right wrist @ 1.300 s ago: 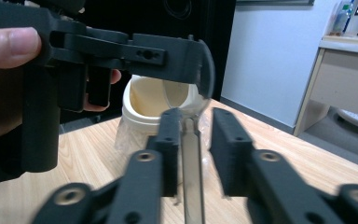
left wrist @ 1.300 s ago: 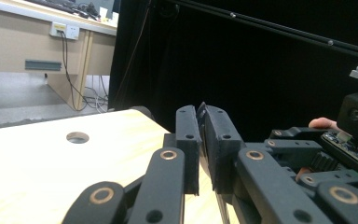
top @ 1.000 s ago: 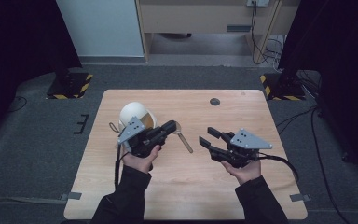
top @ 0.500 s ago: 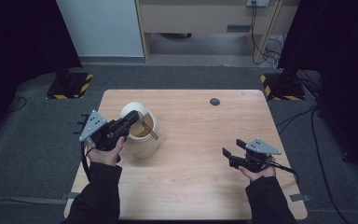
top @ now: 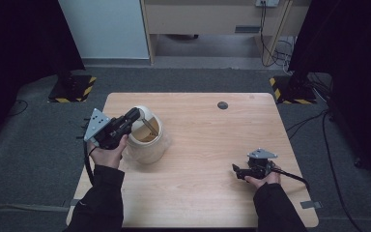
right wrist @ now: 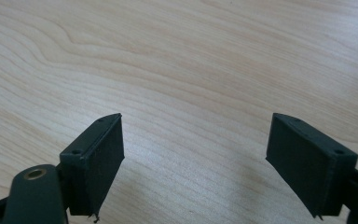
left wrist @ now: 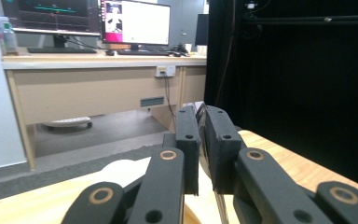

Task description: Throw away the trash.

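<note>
Pale wood grain covers the table, which carries a cream cylindrical container on its left half. The container stands upright with its mouth open, and a thin stick-like utensil leans inside it, tilted toward the far rim.

The left gripper is held level at the container's near-left rim, its tips over the mouth. In the left gripper view, the two black jaws stand pressed nearly together, and a thin flat piece is clamped between them; this piece is too narrow in the frame to identify with certainty, but it lines up with the top of the utensil. The left hand grips the tool body just beside the container wall.

The right gripper sits low over the right half of the table, well apart from the container. Its jaws have just been opening and stand wide, with bare tabletop between them in the right gripper view. The right hand holds it near the table's front edge.

A small dark round disc lies near the far edge.
</note>
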### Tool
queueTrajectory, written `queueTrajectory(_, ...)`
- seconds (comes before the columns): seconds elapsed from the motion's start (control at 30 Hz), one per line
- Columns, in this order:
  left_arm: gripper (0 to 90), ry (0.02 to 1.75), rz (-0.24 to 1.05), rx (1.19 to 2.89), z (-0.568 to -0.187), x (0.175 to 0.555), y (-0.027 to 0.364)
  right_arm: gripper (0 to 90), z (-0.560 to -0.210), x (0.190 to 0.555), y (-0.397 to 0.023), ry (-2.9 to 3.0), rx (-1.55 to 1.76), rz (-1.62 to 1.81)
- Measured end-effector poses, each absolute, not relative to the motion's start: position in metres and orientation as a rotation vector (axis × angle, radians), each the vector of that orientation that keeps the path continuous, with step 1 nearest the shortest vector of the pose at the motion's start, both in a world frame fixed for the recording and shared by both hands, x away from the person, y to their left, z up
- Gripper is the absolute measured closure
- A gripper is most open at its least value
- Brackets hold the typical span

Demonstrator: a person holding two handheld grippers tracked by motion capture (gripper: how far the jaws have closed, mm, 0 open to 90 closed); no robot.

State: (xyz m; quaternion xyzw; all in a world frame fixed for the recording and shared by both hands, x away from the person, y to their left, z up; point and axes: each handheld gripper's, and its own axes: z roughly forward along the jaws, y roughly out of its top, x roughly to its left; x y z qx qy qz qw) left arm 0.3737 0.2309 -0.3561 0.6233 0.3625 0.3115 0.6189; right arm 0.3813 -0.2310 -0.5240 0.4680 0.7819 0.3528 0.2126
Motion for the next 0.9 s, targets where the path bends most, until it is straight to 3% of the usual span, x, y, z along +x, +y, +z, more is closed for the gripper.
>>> queueTrajectory(0.47,83.9,0.827,0.807,1.502,-0.364,0.379,0.234,16.2,-0.534,0.383,-0.233,2.223,1.327,0.922)
queueTrajectory(0.9,83.7,0.819,0.799,1.592,-0.385,0.386,0.222,14.8,-0.535,0.382,-0.233,2.231,1.325,0.926)
